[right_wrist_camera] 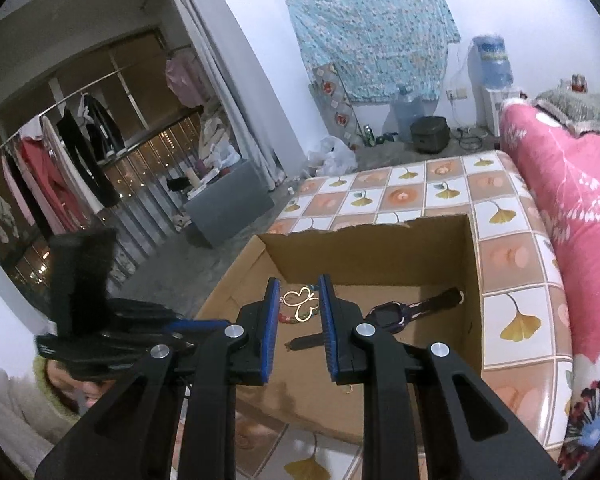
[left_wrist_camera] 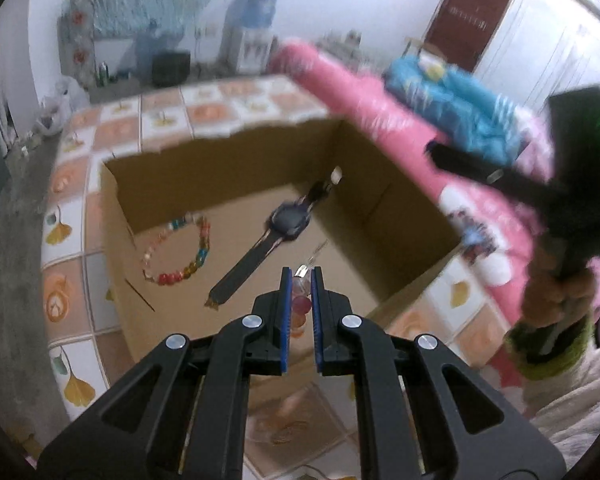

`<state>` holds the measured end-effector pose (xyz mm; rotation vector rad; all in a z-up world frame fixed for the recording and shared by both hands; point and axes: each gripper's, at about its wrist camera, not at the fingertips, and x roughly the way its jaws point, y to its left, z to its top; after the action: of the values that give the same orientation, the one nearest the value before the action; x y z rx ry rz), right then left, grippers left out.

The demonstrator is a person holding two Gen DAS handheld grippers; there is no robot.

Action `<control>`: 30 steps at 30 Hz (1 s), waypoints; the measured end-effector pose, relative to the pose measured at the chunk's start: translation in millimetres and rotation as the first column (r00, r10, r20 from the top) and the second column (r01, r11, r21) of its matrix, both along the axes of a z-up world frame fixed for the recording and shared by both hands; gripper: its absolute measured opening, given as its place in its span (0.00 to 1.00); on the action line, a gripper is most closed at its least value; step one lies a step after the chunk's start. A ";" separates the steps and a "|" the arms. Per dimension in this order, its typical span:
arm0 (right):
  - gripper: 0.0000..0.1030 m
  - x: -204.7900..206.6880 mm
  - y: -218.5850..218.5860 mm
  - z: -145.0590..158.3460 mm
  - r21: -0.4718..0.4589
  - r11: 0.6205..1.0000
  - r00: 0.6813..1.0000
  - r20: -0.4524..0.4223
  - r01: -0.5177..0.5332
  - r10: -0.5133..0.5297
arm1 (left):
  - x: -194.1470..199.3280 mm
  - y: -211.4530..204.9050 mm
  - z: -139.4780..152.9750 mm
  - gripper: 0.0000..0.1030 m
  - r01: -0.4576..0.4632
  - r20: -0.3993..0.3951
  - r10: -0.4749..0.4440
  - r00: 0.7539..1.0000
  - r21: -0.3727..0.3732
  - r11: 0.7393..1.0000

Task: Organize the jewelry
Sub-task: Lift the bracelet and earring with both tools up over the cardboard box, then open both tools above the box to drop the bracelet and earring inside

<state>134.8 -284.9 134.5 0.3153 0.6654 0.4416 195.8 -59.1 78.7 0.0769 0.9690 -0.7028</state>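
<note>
pink quilt (right_wrist_camera: 560, 184), water dispenser (right_wrist_camera: 492, 76), hanging clothes (right_wrist_camera: 60, 160)

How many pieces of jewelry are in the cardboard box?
2: a multicoloured bead bracelet left, a dark wristwatch centre. A beaded piece sits between the left jaws above; others may be hidden.

- The left claw (left_wrist_camera: 301, 276) reaches forward and tilts down, its two black arms running out from the bottom of its own view.
- Its blue-padded fingers (left_wrist_camera: 286, 312) stand close together with only a narrow gap, pinching a small beaded piece with a metal clasp (left_wrist_camera: 302, 280).
- The right claw (right_wrist_camera: 300, 286) also points forward and down, its fingers (right_wrist_camera: 271, 320) set clearly apart, with nothing gripped between the pads.
- In the left view the right claw's black body shows at the far right, blurred, with the person's right hand (left_wrist_camera: 556, 300) wrapped around its handle.
- In the right view the left claw's body appears at the lower left, held by the left hand (right_wrist_camera: 80, 384).
</note>
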 end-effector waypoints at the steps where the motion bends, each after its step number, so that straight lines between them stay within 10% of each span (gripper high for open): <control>1: 0.19 2.0 -1.3 -3.1 0.003 1.000 1.000 -0.005 0.000 0.000 | 6.7 -5.1 -9.6 0.08 0.004 -0.028 -0.003 1.000 0.032 0.999; 9: 0.20 21.9 -12.5 -26.5 0.033 0.999 0.998 -0.067 0.001 0.001 | 23.1 -4.2 -51.4 0.11 0.016 -0.156 0.014 0.988 0.185 0.983; 15: 0.20 44.9 -13.2 -32.0 0.073 0.997 0.987 -0.156 -0.027 0.038 | 18.2 17.9 -29.9 0.14 -0.040 -0.097 0.053 0.994 0.131 0.991; 21: 0.20 94.0 10.9 -40.4 0.068 0.991 0.945 -0.301 -0.114 0.130 | -6.1 48.5 7.4 0.40 -0.139 0.069 0.138 0.988 0.013 0.990; 30: 0.19 169.2 79.8 -84.2 -0.134 0.960 0.848 -0.511 -0.245 0.145 | -29.1 83.8 10.6 0.65 -0.234 0.133 0.238 0.962 -0.050 0.971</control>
<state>304.0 -205.1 50.3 0.1721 1.2496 0.4898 166.6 24.6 89.3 -0.0201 0.8167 -0.4870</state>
